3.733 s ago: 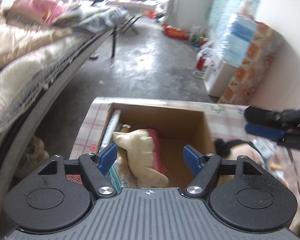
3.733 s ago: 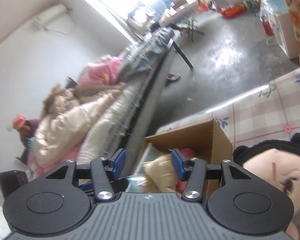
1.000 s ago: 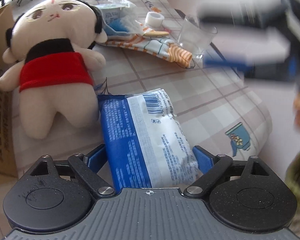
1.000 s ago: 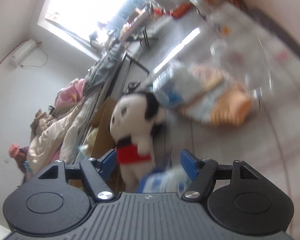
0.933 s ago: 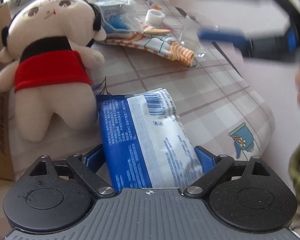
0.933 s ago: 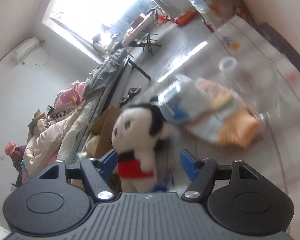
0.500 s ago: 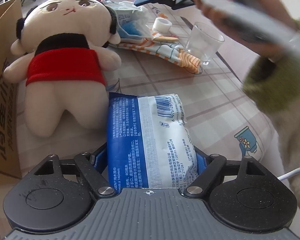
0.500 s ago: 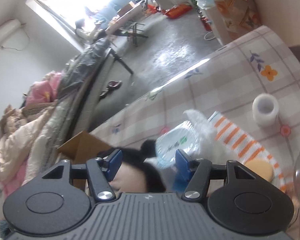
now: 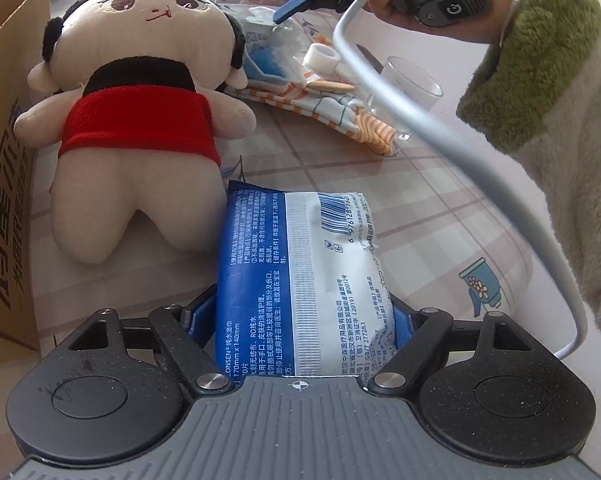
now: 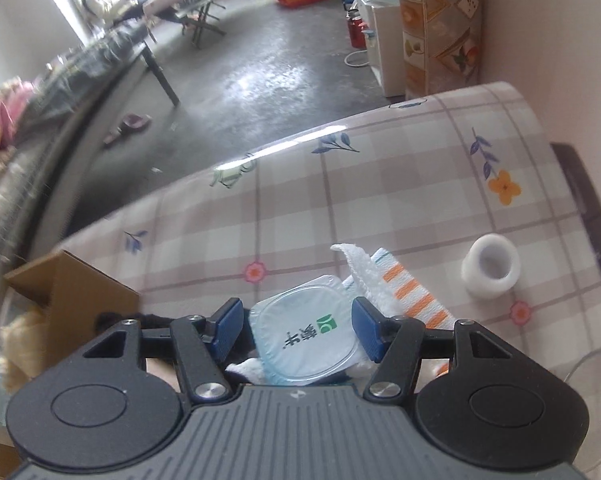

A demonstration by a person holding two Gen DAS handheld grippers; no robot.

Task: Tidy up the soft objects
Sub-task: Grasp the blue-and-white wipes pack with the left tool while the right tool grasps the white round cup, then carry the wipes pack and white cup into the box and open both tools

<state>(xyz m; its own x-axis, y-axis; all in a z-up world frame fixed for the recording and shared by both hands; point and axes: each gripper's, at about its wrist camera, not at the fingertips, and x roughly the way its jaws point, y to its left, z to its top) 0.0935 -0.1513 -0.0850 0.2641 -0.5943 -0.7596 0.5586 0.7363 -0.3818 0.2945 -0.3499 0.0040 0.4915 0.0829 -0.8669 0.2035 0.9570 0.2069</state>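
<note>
My left gripper (image 9: pixel 300 316) is shut on a blue and white wipes packet (image 9: pixel 296 264) that lies on the checked tablecloth (image 9: pixel 420 200). A plush doll (image 9: pixel 136 120) with a red shirt lies on its back just left of the packet. My right gripper (image 10: pixel 296 332) is open, its blue pads either side of a clear lidded tissue pack (image 10: pixel 308 340) that rests on a striped towel (image 10: pixel 408 288). In the left wrist view the right gripper (image 9: pixel 296 4) shows at the top, held by a hand in a green-cuffed sleeve.
A cardboard box (image 9: pixel 4 184) stands at the left edge of the table, also in the right wrist view (image 10: pixel 68 292). A white tape roll (image 10: pixel 490 272) and a clear glass (image 9: pixel 408 84) stand to the right. The table's far edge drops to a grey floor (image 10: pixel 280 68).
My left gripper has closed in on the wipes packet. My right gripper has swung down from the doll to the tissue pack on the towel.
</note>
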